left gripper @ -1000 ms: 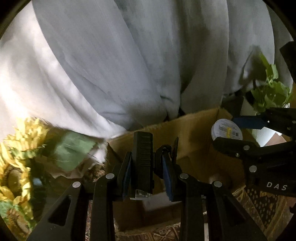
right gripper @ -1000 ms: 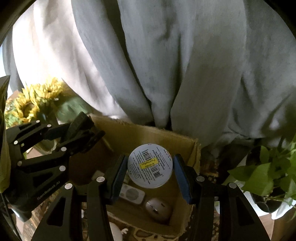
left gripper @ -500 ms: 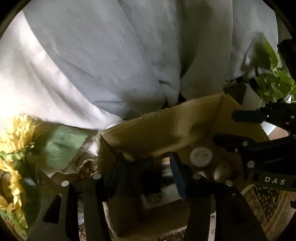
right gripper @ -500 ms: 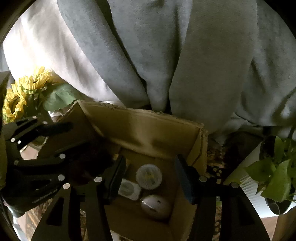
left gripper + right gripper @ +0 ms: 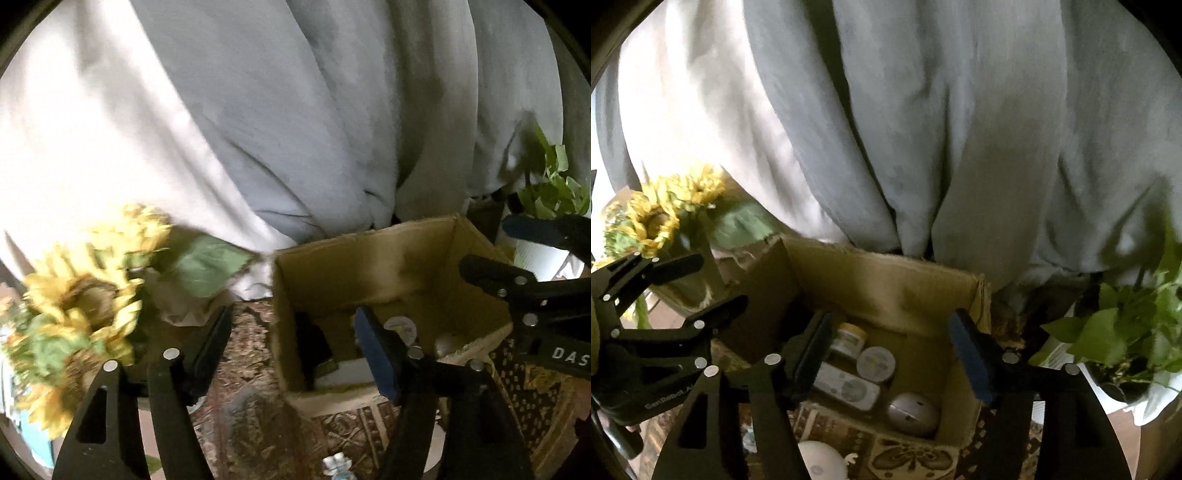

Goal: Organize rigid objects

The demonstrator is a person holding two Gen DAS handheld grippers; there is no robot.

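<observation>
Left gripper (image 5: 295, 345): jaws spread wide, nothing between them. Its left finger sits over the patterned cloth (image 5: 255, 424) outside the box; its right finger, blue pad (image 5: 375, 354) facing in, overlaps the cardboard box (image 5: 369, 254) opening. No contact visible with the box wall or the contents.

Right gripper (image 5: 890, 350): jaws also wide apart, empty. Both fingers frame the box (image 5: 886, 288) interior from the near side. Cannot tell if the left finger touches the items below it; it overlaps the edge of the white remote-like device (image 5: 849, 387).

Box contents, right wrist view: round tin with pale lid (image 5: 876, 364) lies flat on the box floor, mid-box, just beside the small jar with yellow lid (image 5: 849, 338), which sits on its far-left side. The white device lies on the near side of the tin, touching or almost. Grey computer mouse (image 5: 913, 413) in the near right corner, just beside the device. In the left wrist view the tin (image 5: 400, 328) and the mouse (image 5: 445, 341) show partly behind the right finger; a dark object (image 5: 314, 343) stands in the box's left part, too dim to identify.

Outside the box: white rounded object (image 5: 820, 461) on the cloth near the box's near wall. Sunflowers (image 5: 77, 302) to the left, blurred. Green potted plant (image 5: 1126, 325) on the right. Grey-white curtain (image 5: 258, 110) hangs behind everything. The right gripper's body (image 5: 535, 295) shows at the right edge of the left view, the left gripper's (image 5: 646, 332) at the left edge of the right view.
</observation>
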